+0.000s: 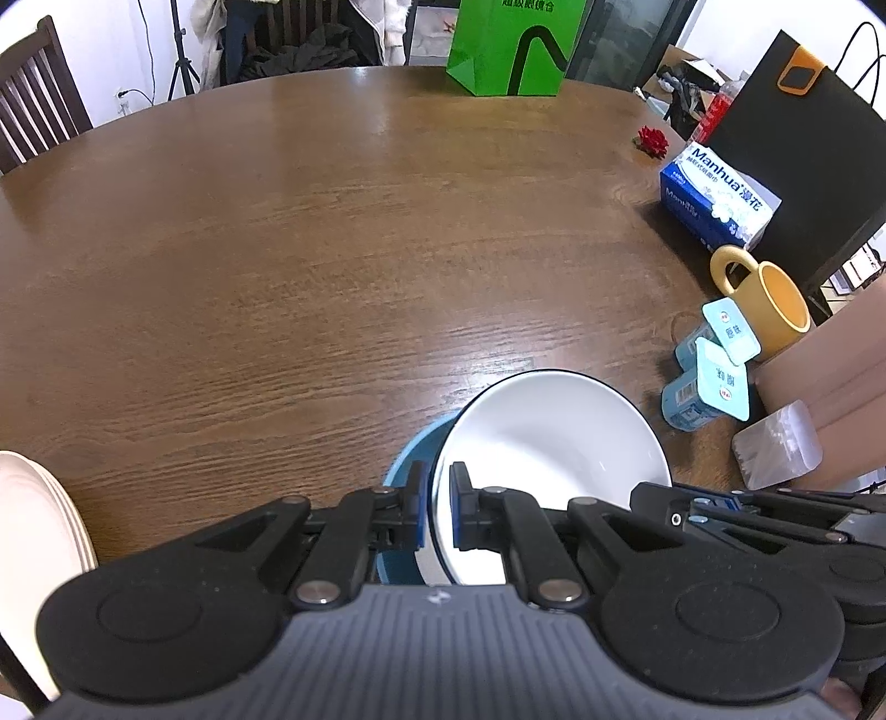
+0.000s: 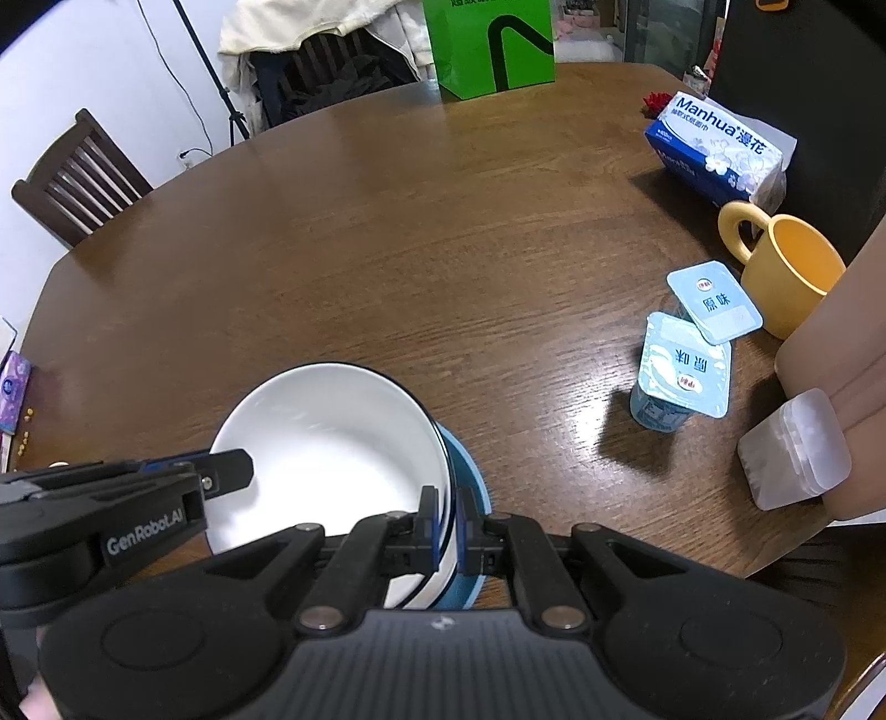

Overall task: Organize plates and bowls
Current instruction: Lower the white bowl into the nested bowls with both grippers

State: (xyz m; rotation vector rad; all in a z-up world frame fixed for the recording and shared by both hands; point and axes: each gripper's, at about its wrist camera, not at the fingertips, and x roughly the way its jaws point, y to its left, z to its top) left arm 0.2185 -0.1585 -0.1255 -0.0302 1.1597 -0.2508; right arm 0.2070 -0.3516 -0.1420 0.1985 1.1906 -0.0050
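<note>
A: The brown wooden worktop (image 1: pixel 310 232) is a dining table in a lived-in room, with a dark slatted chair (image 2: pixel 77 183) at its far left edge and a green paper bag (image 1: pixel 515 47) standing at the back. Count the crockery?

B: One white bowl (image 1: pixel 554 437) with a thin dark rim, and one blue bowl (image 1: pixel 407 459) showing under and behind it. At the left there is a stack of cream plates (image 1: pixel 33 515); I make out about three edges, but cannot be sure.

A: And the clutter?

B: Two pale blue yogurt cups (image 2: pixel 684 365), one leaning on the other, one yellow mug (image 2: pixel 792 266), one blue tissue pack (image 2: pixel 720 147), one frosted plastic box (image 2: pixel 792 448) and one red flower (image 1: pixel 653 141).

A: What differs between the views?

B: Only the left wrist view shows the plates. Only the right wrist view shows a purple packet (image 2: pixel 14 393) at the worktop's left edge.

A: The fingers?

B: The left gripper (image 1: pixel 440 512) is clamped on the white bowl's left rim, one finger inside and one outside. The right gripper (image 2: pixel 447 529) is clamped on its right rim likewise.

A: How does the bowl sit?

B: Mouth up, tipped a little towards the cameras, near the worktop's near edge, nested over the blue bowl. Being round, it has no long axis.
</note>
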